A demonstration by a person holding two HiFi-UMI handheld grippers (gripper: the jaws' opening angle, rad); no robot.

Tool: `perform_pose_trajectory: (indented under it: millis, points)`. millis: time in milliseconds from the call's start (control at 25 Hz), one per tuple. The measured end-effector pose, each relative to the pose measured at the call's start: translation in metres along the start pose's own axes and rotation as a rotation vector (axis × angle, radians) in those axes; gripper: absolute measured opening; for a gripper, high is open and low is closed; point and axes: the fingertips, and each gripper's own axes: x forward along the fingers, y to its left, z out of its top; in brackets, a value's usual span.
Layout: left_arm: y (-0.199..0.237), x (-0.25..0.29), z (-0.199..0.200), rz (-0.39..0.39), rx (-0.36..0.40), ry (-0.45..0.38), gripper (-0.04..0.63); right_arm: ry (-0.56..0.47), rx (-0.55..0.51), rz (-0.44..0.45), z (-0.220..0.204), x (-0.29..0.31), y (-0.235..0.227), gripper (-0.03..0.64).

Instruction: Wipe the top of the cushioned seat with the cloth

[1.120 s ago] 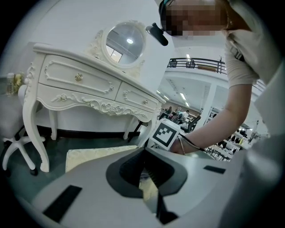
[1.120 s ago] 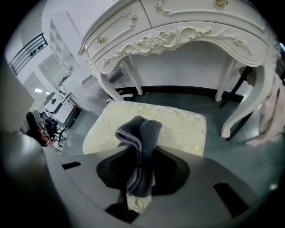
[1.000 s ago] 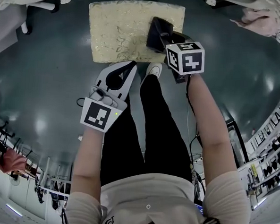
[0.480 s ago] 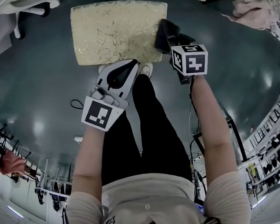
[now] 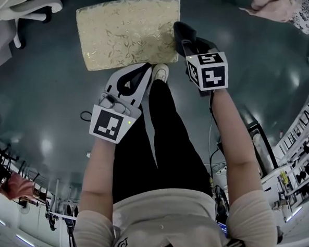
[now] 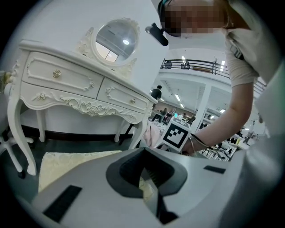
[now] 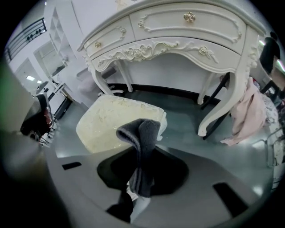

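Observation:
The cushioned seat point(image 5: 126, 32) is a pale gold, leaf-patterned square on the dark floor, at the top of the head view. My right gripper point(image 5: 186, 44) is shut on a dark grey cloth point(image 5: 182, 32), held just past the seat's right edge. In the right gripper view the cloth point(image 7: 140, 142) stands folded up out of the jaws, with the seat point(image 7: 111, 124) behind it. My left gripper point(image 5: 144, 70) is shut with nothing in it, hovering at the seat's near edge. The left gripper view shows the seat point(image 6: 67, 162) low at the left.
A white carved dressing table point(image 7: 178, 31) stands behind the seat, with a pink garment point(image 7: 249, 116) hanging by its right leg. A white chair base point(image 5: 31, 6) sits to the seat's left. The person's shoe point(image 5: 160, 72) is at the seat's near edge.
The right gripper has carried the cloth from the right part of the seat top to just beyond its right edge. The left gripper has kept its place.

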Motion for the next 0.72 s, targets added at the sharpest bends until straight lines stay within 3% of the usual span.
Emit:
perform_pose_trajectory:
  millis: [120,400,720]
  points:
    - [0.010,-0.017,0.006,-0.007,0.032,0.002,0.014,-0.023,0.019,0.020,0.011,-0.006,0.032,0.083]
    - [0.049,-0.086,0.003,0.029,0.027,0.011,0.014,-0.037,0.005,0.140,0.027,0.007,0.148,0.083]
    - [0.116,-0.171,-0.017,0.150,0.004,0.029,0.014,0.005,-0.129,0.262,0.039,0.041,0.283,0.083]
